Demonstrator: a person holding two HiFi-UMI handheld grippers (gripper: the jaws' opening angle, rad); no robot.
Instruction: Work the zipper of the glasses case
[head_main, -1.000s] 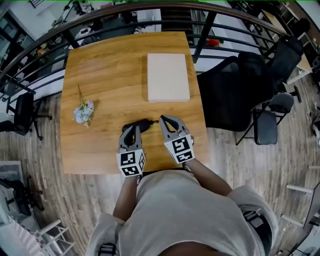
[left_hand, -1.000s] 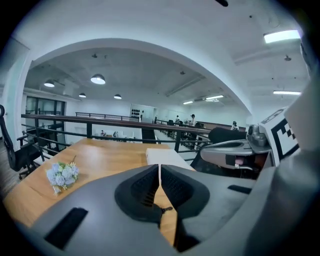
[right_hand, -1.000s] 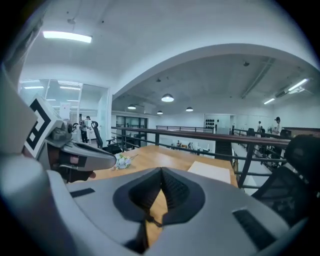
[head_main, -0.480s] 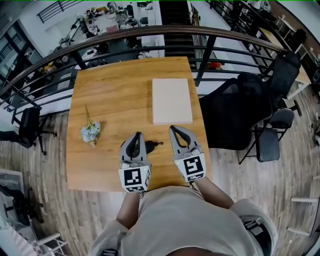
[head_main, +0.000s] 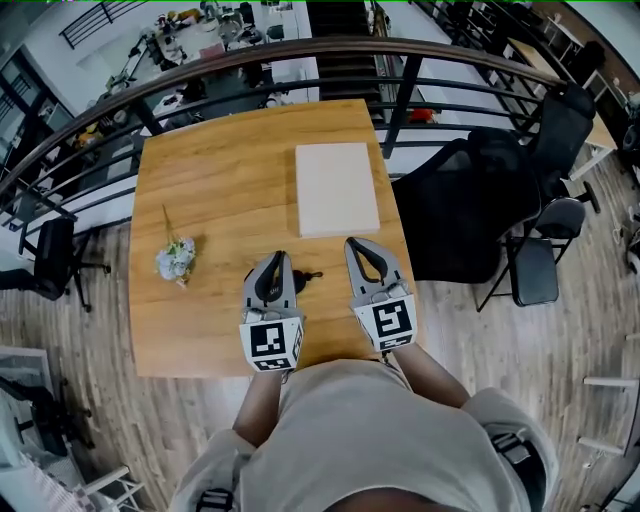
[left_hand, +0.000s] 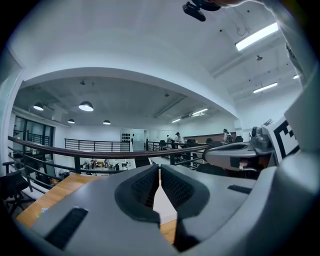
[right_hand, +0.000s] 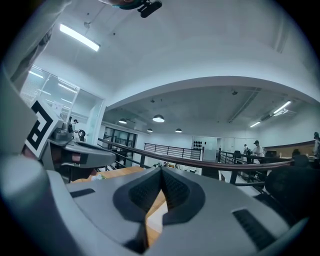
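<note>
Head view: left claw (head_main: 278, 257) level, closed

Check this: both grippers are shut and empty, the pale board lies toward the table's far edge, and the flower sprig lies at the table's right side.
One thing is wrong: the flower sprig lies at the left side of the table, as the head view shows. The left gripper and right gripper are shut and empty, and the pale board lies toward the far edge.

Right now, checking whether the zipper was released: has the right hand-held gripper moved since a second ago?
Yes. The right hand-held gripper has drawn rightward off the glasses case, up to the pale board's near edge.
</note>
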